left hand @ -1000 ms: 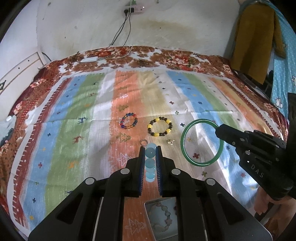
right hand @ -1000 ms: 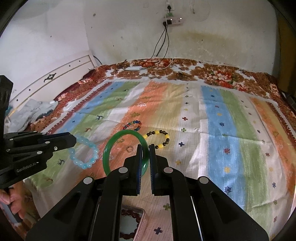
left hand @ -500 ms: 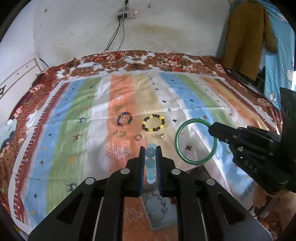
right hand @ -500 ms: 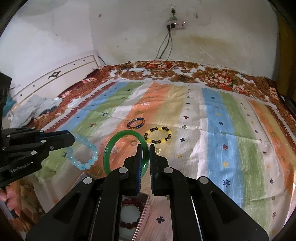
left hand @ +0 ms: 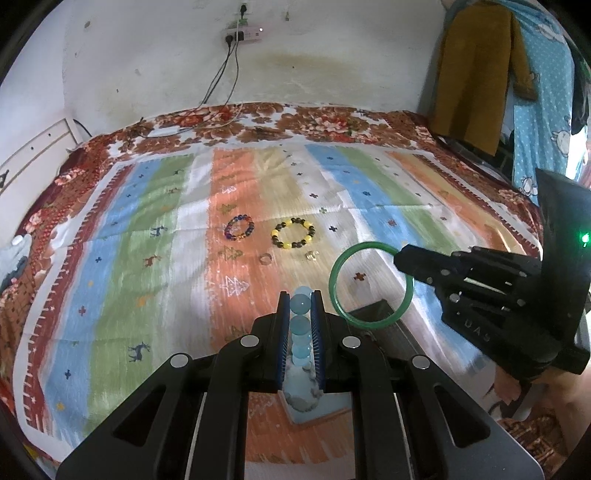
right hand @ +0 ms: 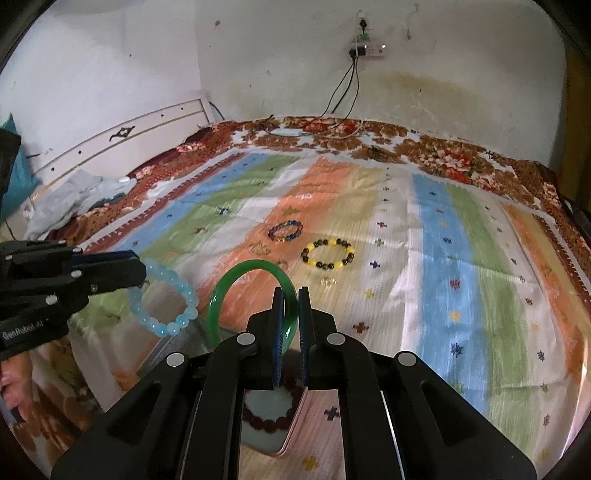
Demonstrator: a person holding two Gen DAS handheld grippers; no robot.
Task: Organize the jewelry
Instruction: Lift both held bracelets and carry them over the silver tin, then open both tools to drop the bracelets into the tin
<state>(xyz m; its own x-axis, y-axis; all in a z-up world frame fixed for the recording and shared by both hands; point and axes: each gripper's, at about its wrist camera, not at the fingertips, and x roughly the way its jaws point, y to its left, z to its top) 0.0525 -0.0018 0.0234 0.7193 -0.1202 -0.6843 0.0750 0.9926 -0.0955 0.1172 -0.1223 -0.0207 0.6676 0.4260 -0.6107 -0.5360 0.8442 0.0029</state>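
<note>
My left gripper [left hand: 300, 295] is shut on a light blue bead bracelet [left hand: 301, 321], which also shows in the right wrist view [right hand: 173, 306]. My right gripper [right hand: 291, 291] is shut on a green bangle [right hand: 221, 291], which also shows in the left wrist view [left hand: 369, 284]. Both are held above a jewelry box [right hand: 275, 421] at the bed's near edge; a dark red bead bracelet [right hand: 273, 415] lies in it. On the bedspread lie a multicolored bead bracelet [left hand: 239, 228], a yellow-and-black bead bracelet [left hand: 293, 233], a ring [left hand: 264, 259] and a small gold piece [left hand: 312, 254].
The striped bedspread [left hand: 147, 258] covers the whole bed. A wall with a power strip [left hand: 242, 34] and cables lies behind. Clothes hang at the right [left hand: 476, 74]. A white headboard [right hand: 122, 136] and crumpled cloth [right hand: 74, 199] are at the left.
Both grippers have pulled back toward the near edge of the bed with their bracelets. The jewelry on the bedspread looks farther away, and more of the box shows below the fingers.
</note>
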